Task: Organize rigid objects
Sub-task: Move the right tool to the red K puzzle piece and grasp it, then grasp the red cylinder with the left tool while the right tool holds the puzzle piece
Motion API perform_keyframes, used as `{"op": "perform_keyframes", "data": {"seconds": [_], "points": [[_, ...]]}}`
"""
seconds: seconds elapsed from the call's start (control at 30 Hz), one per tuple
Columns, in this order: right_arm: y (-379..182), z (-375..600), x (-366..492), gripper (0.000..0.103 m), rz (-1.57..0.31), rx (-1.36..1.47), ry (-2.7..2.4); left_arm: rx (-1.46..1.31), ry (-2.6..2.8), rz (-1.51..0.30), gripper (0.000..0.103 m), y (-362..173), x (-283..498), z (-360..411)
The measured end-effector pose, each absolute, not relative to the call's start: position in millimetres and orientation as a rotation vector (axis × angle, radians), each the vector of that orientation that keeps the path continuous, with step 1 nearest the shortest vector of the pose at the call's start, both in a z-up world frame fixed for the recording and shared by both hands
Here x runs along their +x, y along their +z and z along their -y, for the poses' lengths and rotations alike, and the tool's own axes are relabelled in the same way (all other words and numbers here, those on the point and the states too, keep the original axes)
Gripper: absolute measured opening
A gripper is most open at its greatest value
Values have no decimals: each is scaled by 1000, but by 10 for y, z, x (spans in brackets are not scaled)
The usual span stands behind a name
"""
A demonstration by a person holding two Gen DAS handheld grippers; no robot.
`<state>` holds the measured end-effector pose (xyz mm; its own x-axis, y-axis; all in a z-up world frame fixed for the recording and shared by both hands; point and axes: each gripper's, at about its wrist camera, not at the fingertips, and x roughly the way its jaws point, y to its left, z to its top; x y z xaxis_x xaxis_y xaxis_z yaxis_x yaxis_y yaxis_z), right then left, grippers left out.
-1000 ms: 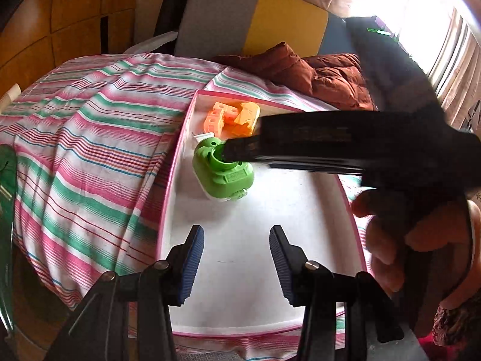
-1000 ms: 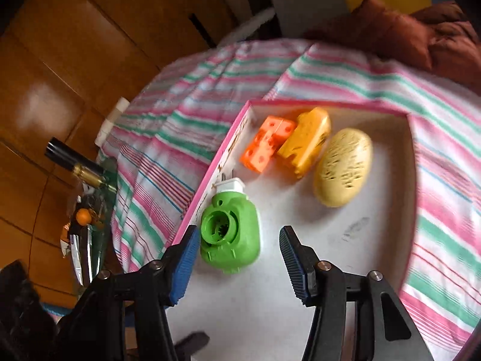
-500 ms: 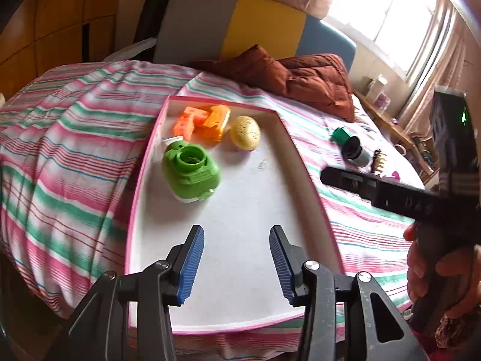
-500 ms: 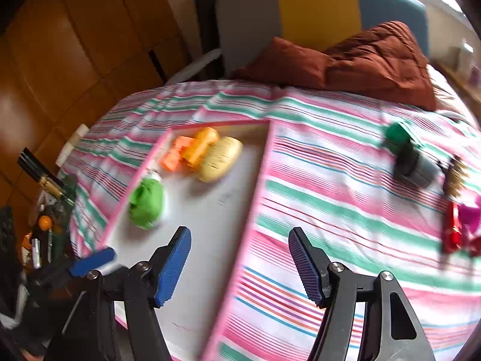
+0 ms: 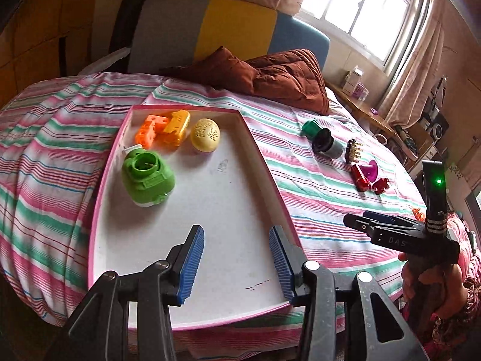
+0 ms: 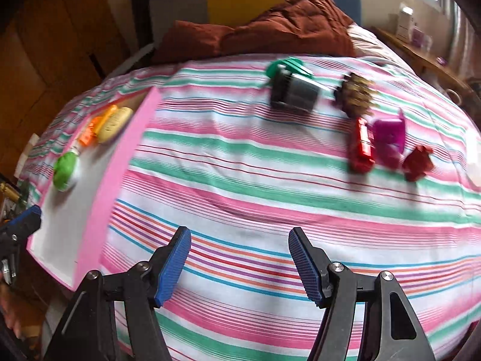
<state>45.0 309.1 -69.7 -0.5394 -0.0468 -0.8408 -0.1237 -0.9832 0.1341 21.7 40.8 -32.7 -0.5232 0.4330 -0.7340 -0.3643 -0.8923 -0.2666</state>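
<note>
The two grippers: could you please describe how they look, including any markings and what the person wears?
Both the left gripper and the right gripper have black plastic frames with silver screws and ribbed blue pads lining the jaws. Seen from the left wrist view, the right gripper's black body carries white lettering, thin silver bands and a lit green light. A dark patterned sleeve shows at the wrist of the hand holding it.

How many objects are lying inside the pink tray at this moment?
4, all at the far end of the pink tray: an orange block, a yellow toy touching it, a pale yellow egg-shaped piece, and a green toy nearer the left wall. Nothing seems hidden.
</note>
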Motion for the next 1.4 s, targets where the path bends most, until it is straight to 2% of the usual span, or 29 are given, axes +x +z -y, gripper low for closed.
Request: {"op": "perform_keyframes", "data": {"seconds": [0.1, 0.27, 0.43, 0.5, 0.77, 0.83, 0.9, 1.0, 1.13, 1.23, 1.3, 1.33, 1.4], "points": [[-673, -3373, 496, 68, -244, -1429, 2667, -1192, 2387, 95, 46, -314, 214, -499], [-470, -3940, 408, 68, -130, -1180, 2500, -1180, 2378, 80, 46, -237, 203, -639], [-519, -4549, 214, 68, -167, -1159, 2338, -1148, 2360, 46, 46, -163, 267, -776], [-599, -4751, 198, 64, -195, -1192, 2296, -1143, 2351, 26, 46, -147, 294, -830], [-548, -5352, 647, 64, -467, -1107, 2223, -1131, 2339, -3, 46, -135, 321, -928], [-486, -5387, 750, 66, -516, -1056, 2290, -1137, 2333, -3, 46, -148, 319, -968], [-480, -5372, 767, 73, -544, -1045, 2354, -1137, 2327, -9, 46, -161, 322, -1017], [-558, -5221, 611, 73, -509, -1110, 2402, -1150, 2305, -16, 46, -173, 329, -1113], [-735, -4979, 320, 72, -296, -1235, 2382, -1138, 2297, -54, 46, -138, 384, -1205], [-821, -4959, 185, 65, -298, -1271, 2379, -1125, 2305, -73, 46, -113, 409, -1219], [-862, -4974, 142, 46, -314, -1300, 2377, -1125, 2307, -74, 46, -105, 410, -1220], [-880, -4980, 128, 39, -311, -1322, 2374, -1128, 2305, -74, 46, -104, 404, -1227], [-884, -4977, 147, 39, -298, -1344, 2385, -1136, 2299, -75, 46, -105, 388, -1257]]}}
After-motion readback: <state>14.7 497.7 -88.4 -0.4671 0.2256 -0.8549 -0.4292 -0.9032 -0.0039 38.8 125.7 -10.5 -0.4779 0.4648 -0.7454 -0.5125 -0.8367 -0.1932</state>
